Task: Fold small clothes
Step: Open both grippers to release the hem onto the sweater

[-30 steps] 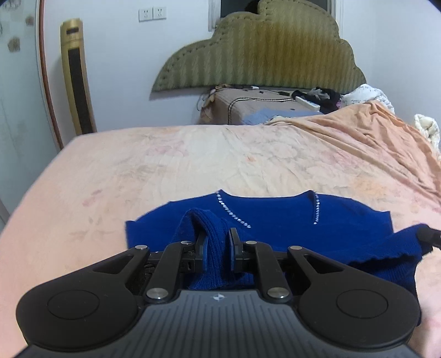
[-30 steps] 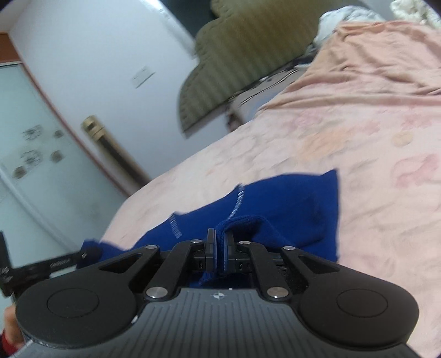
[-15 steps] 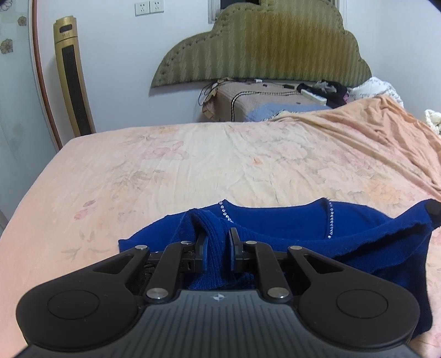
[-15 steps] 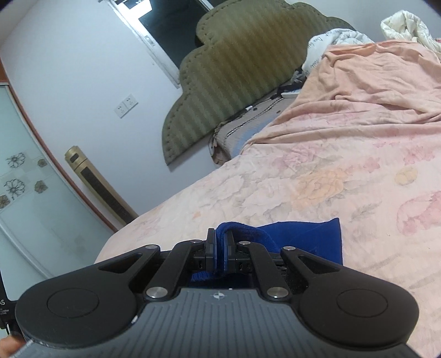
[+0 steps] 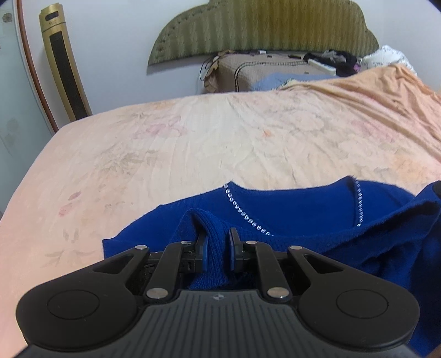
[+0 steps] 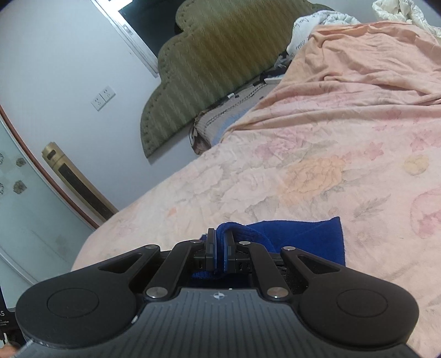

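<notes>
Blue sweater: knitted, with a row of small stones along its neckline, it lay on your side of the peach floral bedsheet, well short of the green headboard.
Left gripper: you had it clamped on a ribbed fold of the sweater.
Right gripper: you had its pads pinched tight on another blue edge.
Containers: a tan case stood below the headboard; you could not tell what it held.
</notes>
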A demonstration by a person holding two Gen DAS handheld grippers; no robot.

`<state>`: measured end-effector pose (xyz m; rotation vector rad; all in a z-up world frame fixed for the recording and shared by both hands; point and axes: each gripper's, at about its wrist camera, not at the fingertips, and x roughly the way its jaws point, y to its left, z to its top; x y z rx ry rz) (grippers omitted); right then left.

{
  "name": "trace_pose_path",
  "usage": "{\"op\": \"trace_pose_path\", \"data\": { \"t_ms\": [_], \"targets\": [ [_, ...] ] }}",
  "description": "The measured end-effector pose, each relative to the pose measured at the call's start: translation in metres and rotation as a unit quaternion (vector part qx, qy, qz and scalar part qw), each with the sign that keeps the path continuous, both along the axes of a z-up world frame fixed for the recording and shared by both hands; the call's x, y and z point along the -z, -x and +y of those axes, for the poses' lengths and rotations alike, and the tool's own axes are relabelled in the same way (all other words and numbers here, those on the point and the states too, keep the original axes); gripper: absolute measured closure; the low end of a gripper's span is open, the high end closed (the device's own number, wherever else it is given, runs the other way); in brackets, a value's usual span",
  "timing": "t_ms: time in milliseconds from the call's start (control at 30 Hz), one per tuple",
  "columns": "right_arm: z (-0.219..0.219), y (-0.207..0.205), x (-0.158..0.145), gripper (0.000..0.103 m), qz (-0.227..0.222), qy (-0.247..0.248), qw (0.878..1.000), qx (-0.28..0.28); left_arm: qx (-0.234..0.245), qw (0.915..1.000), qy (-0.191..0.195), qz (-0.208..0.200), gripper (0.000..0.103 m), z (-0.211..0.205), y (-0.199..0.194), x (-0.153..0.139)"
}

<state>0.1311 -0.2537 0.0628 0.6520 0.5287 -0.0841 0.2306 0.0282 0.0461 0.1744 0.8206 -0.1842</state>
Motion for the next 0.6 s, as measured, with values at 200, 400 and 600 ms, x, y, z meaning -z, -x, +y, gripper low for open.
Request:
{"op": "trace_pose_path", "data": {
  "t_ms": [200, 400, 600],
  "targets": [
    [-0.006, -0.016, 0.018, 0.094, 0.025, -0.014, 1.000, -0.001, 0.001, 0.9997, -0.006, 0.026, 0.084, 0.000, -0.013, 0.016],
    [-0.010, -0.031, 0.033, 0.081, 0.050, -0.018, 0.999, 0.001, -0.038, 0.9992, -0.001, 0.012, 0.023, 0.018, -0.021, 0.012],
    [-0.019, -0.033, 0.028, 0.059, 0.046, -0.007, 0.999, 0.018, -0.095, 0.9949, 0.033, 0.007, 0.022, 0.057, -0.031, -0.001]
  ]
}}
